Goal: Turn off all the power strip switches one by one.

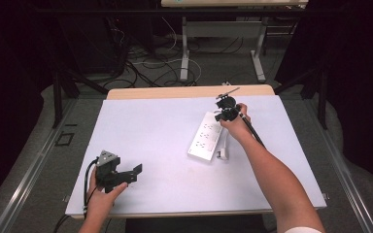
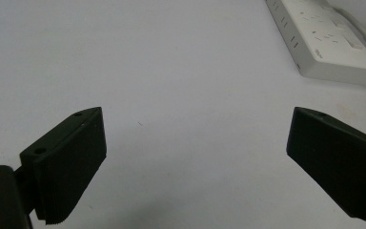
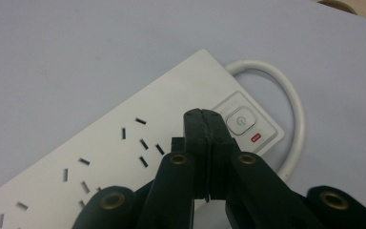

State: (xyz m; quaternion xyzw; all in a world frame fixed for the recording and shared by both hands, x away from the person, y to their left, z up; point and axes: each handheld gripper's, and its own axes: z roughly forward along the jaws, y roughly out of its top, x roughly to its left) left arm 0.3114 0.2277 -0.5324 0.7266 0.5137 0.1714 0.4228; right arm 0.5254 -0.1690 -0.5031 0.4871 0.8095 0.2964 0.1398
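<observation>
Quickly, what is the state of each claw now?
Left claw: open, holding nothing.
Right claw: closed, empty, above the power strip beside its switch.

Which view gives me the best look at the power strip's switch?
The right gripper view: the square white power button sits close, beside the shut right claw. The left gripper view shows it small at the white plastic power strip's end; the high view can't resolve it.

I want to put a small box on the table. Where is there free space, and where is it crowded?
The white table sheet is bare between the left gripper and the white power strip, and along the near edge. It is crowded at the far right, where the right gripper, jaws shut, hovers over the strip's switch end beside its white cable.
</observation>
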